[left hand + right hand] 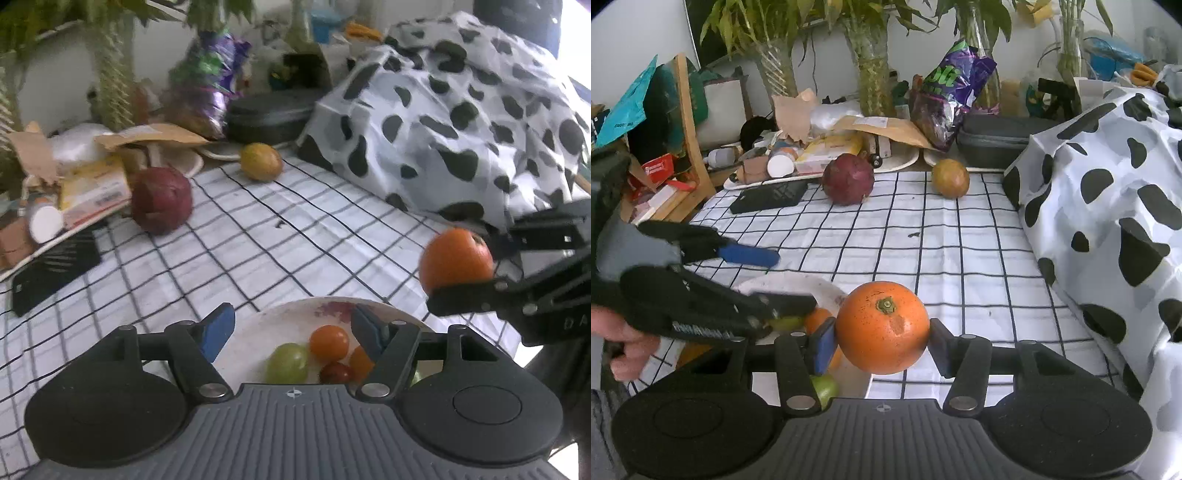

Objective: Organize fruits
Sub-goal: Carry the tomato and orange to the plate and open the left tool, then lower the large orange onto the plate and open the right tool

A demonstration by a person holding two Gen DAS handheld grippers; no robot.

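Note:
My right gripper (882,341) is shut on an orange (882,326), held above the checked cloth just right of the white plate (798,286); the orange also shows in the left wrist view (456,258). My left gripper (291,328) is open and empty, hovering over the plate (258,332), which holds a green fruit (286,363), small orange fruits (328,341) and a dark red one (336,373). A dark red pomegranate (848,179) and a yellow-brown fruit (950,178) lie at the cloth's far edge.
A cow-print cloth heap (1108,203) fills the right side. Clutter lines the back: trays with boxes (798,162), a black case (997,138), a purple bag (953,92), plant vases (871,74). A black flat object (768,195) lies at the far left.

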